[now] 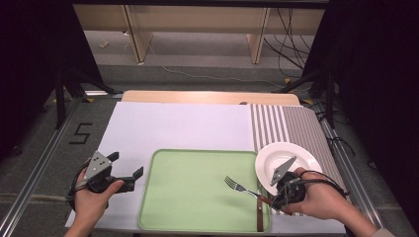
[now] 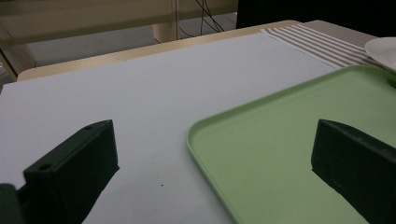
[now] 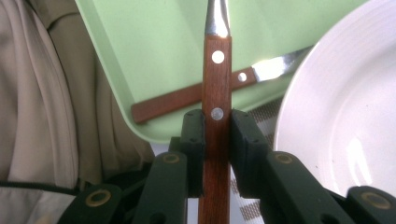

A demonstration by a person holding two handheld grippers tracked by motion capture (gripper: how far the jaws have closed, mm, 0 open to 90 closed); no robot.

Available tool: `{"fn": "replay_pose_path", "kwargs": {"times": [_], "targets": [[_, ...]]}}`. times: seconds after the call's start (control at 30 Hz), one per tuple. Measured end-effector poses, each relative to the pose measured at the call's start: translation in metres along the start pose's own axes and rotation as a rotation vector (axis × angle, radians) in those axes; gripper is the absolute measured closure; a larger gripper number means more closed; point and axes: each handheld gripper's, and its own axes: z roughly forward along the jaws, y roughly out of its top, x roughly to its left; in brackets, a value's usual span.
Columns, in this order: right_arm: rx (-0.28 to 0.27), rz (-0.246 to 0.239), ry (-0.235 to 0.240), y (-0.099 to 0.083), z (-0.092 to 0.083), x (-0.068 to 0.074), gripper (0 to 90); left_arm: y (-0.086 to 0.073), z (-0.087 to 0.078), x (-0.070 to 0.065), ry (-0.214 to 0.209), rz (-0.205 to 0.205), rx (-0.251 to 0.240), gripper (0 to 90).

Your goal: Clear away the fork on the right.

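Left hand (image 1: 91, 195) enters from bottom left, wrapped around left gripper (image 1: 129, 173); jaws stand wide apart, pointing right, nothing between them. Grey three-cornered plate sits on top, cable looped beneath wrist. Right hand (image 1: 321, 197) enters from bottom right, beige sleeve at wrist, gripping right gripper (image 1: 271, 198); its jaws point left, pressed from both sides on slim wooden handle of fork (image 3: 216, 88). Grey plate tilted on top, cable arcs over back of hand.
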Motion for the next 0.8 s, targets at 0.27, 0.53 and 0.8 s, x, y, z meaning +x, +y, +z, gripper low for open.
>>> {"fn": "replay_pose_path", "kwargs": {"times": [0.27, 0.53, 0.8], "targets": [[-0.024, 0.08, -0.005, 0.012, 0.005, 0.005, 77.1, 0.0, 0.0, 0.0, -0.001, 0.0, -0.001, 0.1], [-0.031, 0.14, -0.01, 0.021, 0.01, 0.009, 77.1, 0.0, 0.0, 0.0, -0.002, 0.002, -0.001, 0.2], [-0.04, 0.163, -0.01, 0.028, 0.016, 0.011, 77.1, 0.0, 0.0, 0.0, -0.006, 0.004, -0.004, 0.2]]}}
